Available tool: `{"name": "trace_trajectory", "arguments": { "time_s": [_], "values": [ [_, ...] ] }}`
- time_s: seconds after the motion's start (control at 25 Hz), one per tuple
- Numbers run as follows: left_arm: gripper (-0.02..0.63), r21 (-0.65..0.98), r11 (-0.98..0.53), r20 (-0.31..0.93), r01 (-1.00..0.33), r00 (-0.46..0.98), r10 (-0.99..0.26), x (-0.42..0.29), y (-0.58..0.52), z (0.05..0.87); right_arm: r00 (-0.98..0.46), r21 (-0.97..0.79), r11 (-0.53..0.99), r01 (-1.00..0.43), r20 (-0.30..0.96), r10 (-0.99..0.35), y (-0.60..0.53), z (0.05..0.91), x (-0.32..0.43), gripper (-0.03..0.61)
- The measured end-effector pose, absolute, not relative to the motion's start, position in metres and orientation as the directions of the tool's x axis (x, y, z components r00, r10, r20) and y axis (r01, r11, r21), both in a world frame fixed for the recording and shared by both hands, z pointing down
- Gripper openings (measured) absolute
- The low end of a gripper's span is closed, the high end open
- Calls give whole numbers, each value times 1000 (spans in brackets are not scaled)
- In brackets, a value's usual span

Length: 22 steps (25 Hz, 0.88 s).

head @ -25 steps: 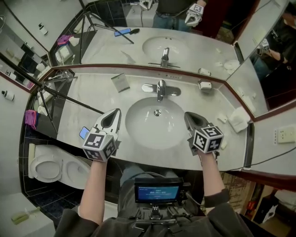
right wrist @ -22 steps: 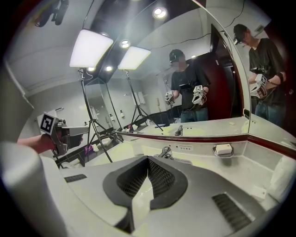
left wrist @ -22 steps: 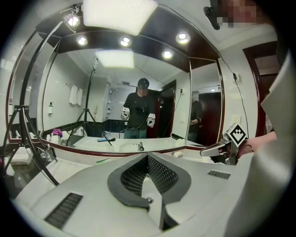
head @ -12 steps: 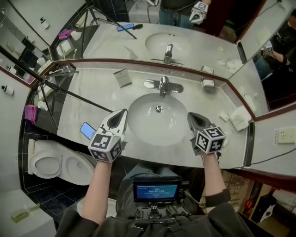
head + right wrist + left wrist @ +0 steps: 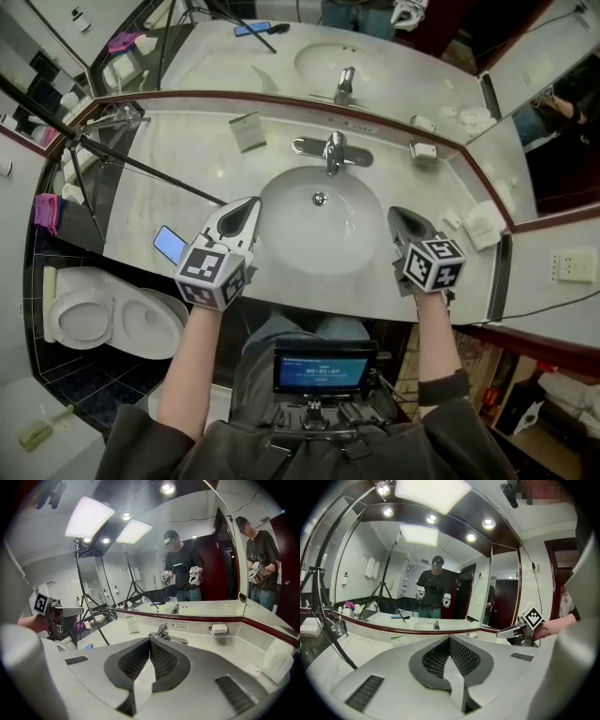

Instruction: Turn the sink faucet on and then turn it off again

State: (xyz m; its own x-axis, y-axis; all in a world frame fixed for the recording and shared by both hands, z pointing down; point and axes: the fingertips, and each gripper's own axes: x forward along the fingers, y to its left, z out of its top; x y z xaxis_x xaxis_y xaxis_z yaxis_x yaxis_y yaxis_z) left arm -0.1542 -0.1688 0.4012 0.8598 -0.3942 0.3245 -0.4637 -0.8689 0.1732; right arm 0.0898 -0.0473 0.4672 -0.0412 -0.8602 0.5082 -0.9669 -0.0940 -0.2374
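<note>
The chrome faucet stands fixed at the back rim of the oval basin, centred on the marble tabletop, with a soap dish just to its right. Both grippers hang over the near edge of the basin, well apart from the faucet. The left gripper is at the basin's left side, the right gripper at its right. Each pair of fingers is pressed together with nothing between them.

The faucet's base plate runs side to side along the rim. The spout and the single lever on top run the other way, and the spout reaches out over the bowl toward the person. From here I cannot quite tell how far the lever tips up, though no stream shows, so the water looks to be off.

This fixture will not give: rigid metal, bolted down, and only the lever pivots. The polished surface is likely slick, so a pinch could slide off. The better hold is probably the lever's free end, hooked from beneath with closed fingers to lift it and pushed from above to shut it. It needs a modest force, not a squeeze.
</note>
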Motion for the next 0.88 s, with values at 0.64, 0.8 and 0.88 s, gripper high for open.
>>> {"name": "trace_trajectory", "arguments": {
  "time_s": [0.64, 0.8, 0.88],
  "values": [
    [1, 132, -792, 363, -597, 772, -521, -108, -124, 398, -195, -238, 75, -968, 533, -824, -53, 513, 141, 20],
    [1, 141, -756, 365, -639, 743, -560, -103, -115, 399, -284, -258, 165, -952, 543, -790, -77, 535, 137, 114],
    [1, 137, -753, 380, -644, 736, -560, -104, -111, 405, -331, -298, 193, -935, 537, -776, -95, 546, 133, 173]
  ]
}}
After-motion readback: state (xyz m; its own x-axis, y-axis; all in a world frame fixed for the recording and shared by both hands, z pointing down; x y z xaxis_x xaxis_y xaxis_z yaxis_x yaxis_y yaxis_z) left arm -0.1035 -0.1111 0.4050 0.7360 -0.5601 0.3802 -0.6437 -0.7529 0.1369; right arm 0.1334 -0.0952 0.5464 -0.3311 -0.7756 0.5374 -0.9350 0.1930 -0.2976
